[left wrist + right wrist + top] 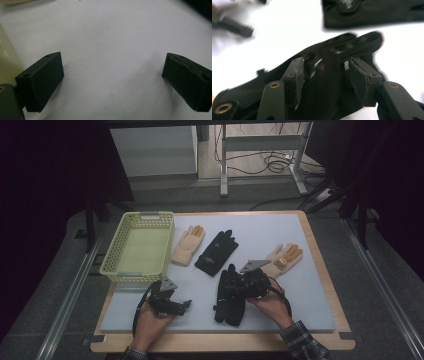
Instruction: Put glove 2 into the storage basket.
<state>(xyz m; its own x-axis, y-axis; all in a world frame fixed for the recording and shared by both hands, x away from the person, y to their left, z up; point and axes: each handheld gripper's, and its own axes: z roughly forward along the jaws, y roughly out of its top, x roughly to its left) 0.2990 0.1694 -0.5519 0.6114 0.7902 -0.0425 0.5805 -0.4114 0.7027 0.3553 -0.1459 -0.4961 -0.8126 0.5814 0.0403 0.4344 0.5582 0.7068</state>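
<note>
A person's right gripper (239, 287) hangs over a black glove (229, 296) lying flat on the white mat (300, 295), its jaws standing part-open astride the glove's back without pinching it. In the right gripper view the pads (298, 77) flank the dark fabric near the knuckles, fingers of the glove running away beyond the tips; the frame is blurred, so whether a pad brushes the cloth is hard to say. A second black glove (216, 252) lies just ahead of the tool, and two cream gloves with orange fingertips (187, 245) (284, 259) sit farther off to either side. The left gripper (172, 307) rests low on bare mat, jaws wide and empty, with the pale yellow basket (137, 247) just beyond it. The risk from here appears plain: a closing bite on the smooth, flat palm may gather only a thin fold, letting the glove slip free on the lift, or drag it across the mat into its neighbour.
</note>
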